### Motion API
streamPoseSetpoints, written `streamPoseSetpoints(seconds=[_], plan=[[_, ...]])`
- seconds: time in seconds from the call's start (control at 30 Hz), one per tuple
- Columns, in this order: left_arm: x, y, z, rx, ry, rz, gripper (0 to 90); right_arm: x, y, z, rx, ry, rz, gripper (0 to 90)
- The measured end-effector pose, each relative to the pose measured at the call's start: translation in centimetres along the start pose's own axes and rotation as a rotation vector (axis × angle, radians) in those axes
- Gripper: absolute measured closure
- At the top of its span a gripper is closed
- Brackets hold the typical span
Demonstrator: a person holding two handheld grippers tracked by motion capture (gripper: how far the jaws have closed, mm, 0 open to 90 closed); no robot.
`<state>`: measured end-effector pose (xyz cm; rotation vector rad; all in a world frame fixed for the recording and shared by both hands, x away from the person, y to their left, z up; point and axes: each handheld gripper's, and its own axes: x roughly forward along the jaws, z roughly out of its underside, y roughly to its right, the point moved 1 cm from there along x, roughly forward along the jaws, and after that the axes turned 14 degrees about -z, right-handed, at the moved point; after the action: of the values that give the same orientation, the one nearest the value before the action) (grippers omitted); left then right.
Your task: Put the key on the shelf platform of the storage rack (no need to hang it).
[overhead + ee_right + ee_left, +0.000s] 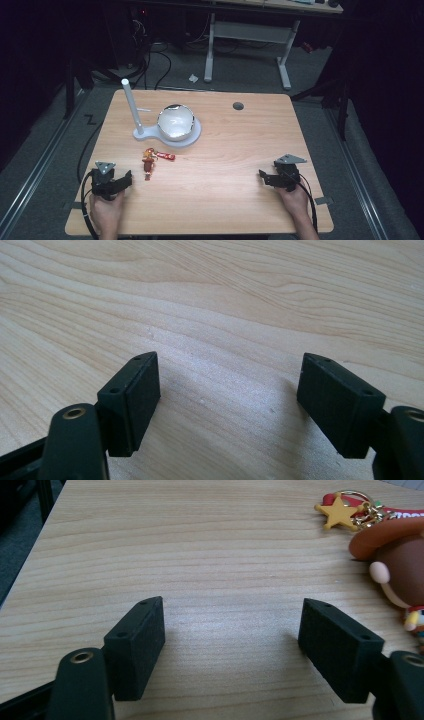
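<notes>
A cowboy figure keychain [148,163] with a red strap and a gold star lies on the wooden table [225,165], left of centre. In the left gripper view the keychain [400,555] sits at the right edge, its star charm [339,511] farther off. My left gripper [127,179] rests on the table just left of the keychain, jaws wide apart over bare wood [232,625]. My right gripper [263,176] lies near the table's right front, open as well, with nothing between its pads [230,385].
A white bowl [175,122] stands on a white base [192,138] with an upright white post [131,102] at the back left. A round cable hole [238,106] sits near the far edge. Another desk's legs [285,65] stand beyond the table.
</notes>
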<state>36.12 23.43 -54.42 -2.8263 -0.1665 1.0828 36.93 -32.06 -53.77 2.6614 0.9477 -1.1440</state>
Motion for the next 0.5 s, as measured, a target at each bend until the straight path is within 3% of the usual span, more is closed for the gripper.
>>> streamPoseSetpoints(seconds=[0.13, 0.3, 0.5], plan=[[0.04, -0.07, -0.01, 0.001, -0.001, 0.02, 23.1, 0.01, -0.01, 0.0, 0.003, 0.001, 0.001, 25.1], [0.08, 0.15, -0.06, 0.024, -0.006, 0.019, 20.6, 0.0, -0.03, 0.01, 0.005, 0.001, 0.001, 25.1], [0.08, 0.12, -0.05, 0.025, -0.006, 0.024, 19.3, 0.0, -0.02, 0.01, 0.004, 0.001, 0.0, 25.1]])
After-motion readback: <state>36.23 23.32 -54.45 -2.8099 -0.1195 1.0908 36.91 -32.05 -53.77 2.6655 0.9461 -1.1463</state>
